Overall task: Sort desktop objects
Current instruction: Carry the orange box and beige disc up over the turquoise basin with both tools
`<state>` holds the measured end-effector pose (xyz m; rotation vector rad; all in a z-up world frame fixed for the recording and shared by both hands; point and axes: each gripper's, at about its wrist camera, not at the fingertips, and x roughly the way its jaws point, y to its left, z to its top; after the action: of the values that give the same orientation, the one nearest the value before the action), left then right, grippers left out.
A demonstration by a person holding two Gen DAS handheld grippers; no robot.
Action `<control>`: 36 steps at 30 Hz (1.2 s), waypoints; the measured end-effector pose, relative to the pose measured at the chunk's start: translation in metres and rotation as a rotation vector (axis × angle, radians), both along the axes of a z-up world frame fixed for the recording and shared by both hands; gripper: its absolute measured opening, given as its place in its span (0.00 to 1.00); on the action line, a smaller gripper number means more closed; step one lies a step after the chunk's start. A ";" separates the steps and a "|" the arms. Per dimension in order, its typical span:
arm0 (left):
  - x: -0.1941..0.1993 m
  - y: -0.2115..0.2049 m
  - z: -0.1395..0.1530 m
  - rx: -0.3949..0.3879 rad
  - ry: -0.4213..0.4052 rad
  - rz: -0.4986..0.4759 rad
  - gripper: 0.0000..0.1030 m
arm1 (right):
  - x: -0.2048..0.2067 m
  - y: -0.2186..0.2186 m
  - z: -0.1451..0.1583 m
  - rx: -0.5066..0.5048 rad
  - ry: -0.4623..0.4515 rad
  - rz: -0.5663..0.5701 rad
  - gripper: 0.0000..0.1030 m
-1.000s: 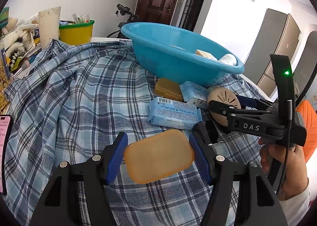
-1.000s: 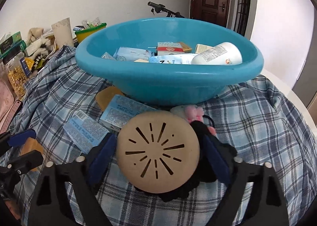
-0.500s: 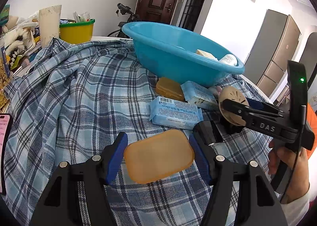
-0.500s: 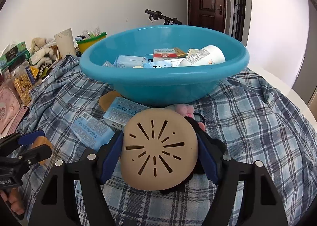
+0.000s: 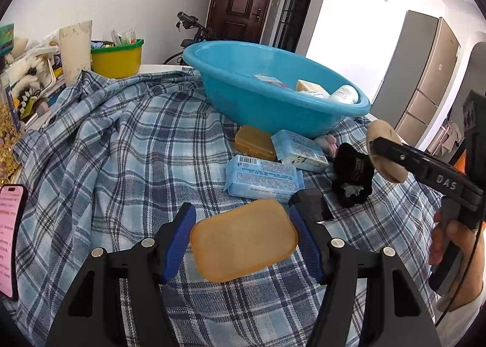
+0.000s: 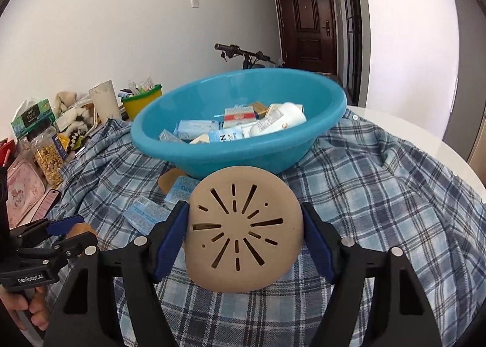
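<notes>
Left wrist view: left gripper clamped on an orange soap box, low over the blue checked cloth. Ahead of the fingers, a blue basin, dark door behind.

Right wrist view: right gripper, just squeezed tighter, clamped on a tan round lid. Same basin past the fingers, white wall beyond.

A white table carries a plaid cloth under a blue basin.

Bright daylight floods in from the right, washing out the far right wall; heavy fisheye bending and dark corners; basin rim slightly motion-blurred.
</notes>
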<state>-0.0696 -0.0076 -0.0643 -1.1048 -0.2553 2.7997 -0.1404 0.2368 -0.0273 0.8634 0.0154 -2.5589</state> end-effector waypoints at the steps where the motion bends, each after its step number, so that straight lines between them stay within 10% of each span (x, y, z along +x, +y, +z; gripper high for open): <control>1: 0.000 0.001 0.003 -0.007 0.005 0.000 0.65 | 0.002 0.001 0.003 -0.006 0.009 0.001 0.69; 20: -0.015 0.006 0.089 -0.109 0.193 -0.008 0.65 | 0.007 -0.005 0.045 -0.051 0.097 0.060 0.69; 36: -0.085 0.012 0.190 -0.168 0.391 -0.005 0.65 | -0.066 -0.024 0.127 -0.074 0.210 0.116 0.69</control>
<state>-0.1545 0.0040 0.1256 -0.5565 0.0226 2.9960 -0.2065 0.2132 0.1000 0.5475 0.0331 -2.5119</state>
